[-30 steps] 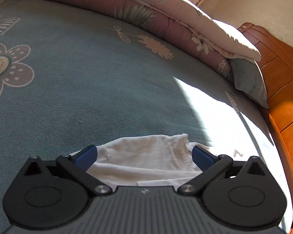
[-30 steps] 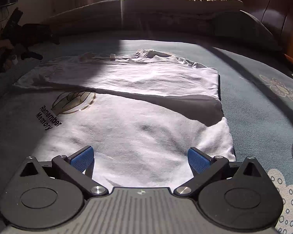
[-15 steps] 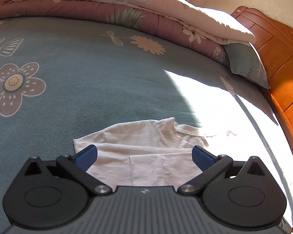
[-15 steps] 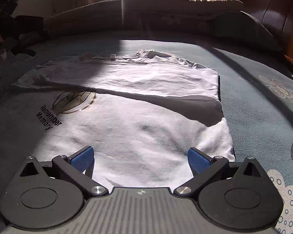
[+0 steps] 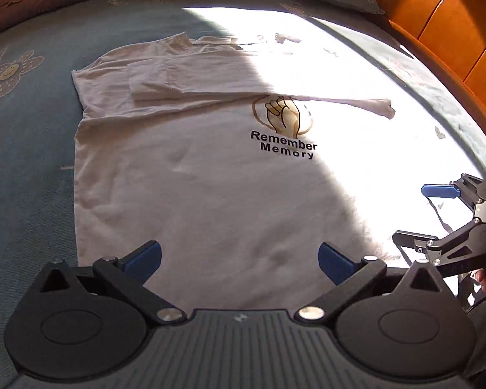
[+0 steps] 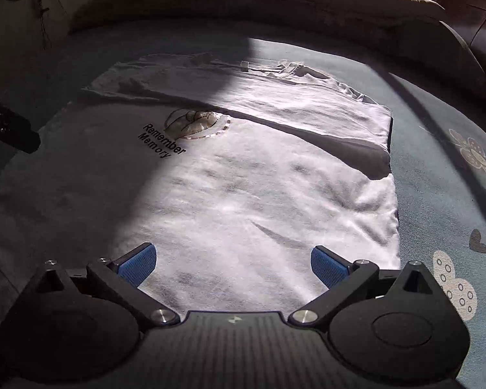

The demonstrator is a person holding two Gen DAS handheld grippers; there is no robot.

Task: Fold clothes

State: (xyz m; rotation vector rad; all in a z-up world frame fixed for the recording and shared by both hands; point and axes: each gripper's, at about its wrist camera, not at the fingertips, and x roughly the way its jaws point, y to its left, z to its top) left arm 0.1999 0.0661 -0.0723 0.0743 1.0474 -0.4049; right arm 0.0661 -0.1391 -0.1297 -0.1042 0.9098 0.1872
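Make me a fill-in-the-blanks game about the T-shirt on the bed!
1. The T-shirt is the colour ____.
2. Under its picture, the print reads "Remember ____".
3. The left hand-held gripper has its blue fingers ____, holding nothing.
4. The bedsheet is decorated with hearts and ____.

Missing words: white; Memory; open; flowers

Your left tool (image 5: pixel 238 261) and right tool (image 6: pixel 233 264) match: black ribbed bodies, round black pivot housings, silver screws, blue ridged fingertip pads (image 5: pixel 142 257).
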